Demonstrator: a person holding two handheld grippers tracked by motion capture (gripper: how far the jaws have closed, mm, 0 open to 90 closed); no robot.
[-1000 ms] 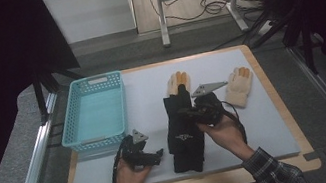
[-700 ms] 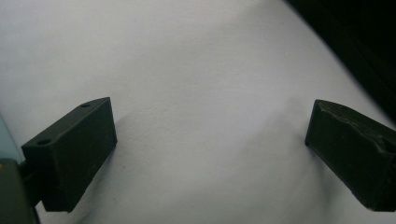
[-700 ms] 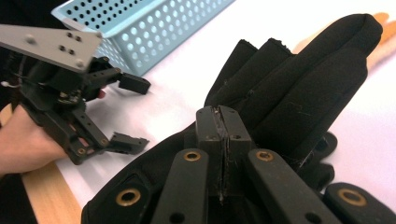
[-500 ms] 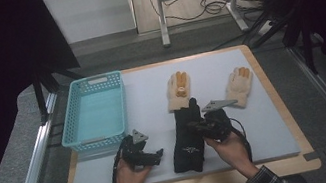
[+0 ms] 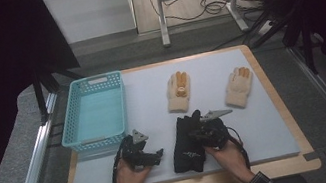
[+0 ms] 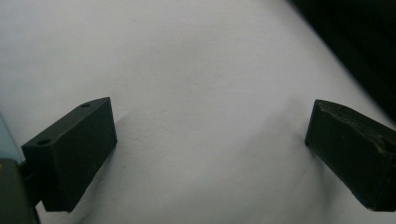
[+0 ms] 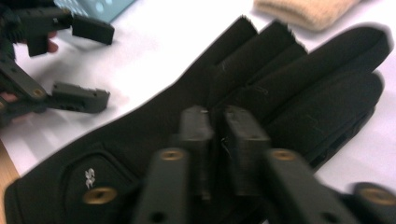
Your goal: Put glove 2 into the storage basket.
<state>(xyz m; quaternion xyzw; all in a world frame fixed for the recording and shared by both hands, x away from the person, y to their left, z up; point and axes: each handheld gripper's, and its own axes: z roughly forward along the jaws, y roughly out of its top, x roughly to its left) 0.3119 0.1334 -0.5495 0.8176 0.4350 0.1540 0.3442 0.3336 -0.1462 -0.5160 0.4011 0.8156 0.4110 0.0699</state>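
Directly under right tool point(image 7: 215, 122): black glove point(image 7: 289, 88)

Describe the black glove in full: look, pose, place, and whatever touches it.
The black glove lies flat on the white table mat, near the front edge, fingers pointing away from the person toward the two beige gloves. It looks like soft dark fabric, with a padded cuff panel carrying a small white logo. The right gripper sits on it, jaws nearly closed and pinching a fold by the finger bases. The fingers lie close together, overlapping.
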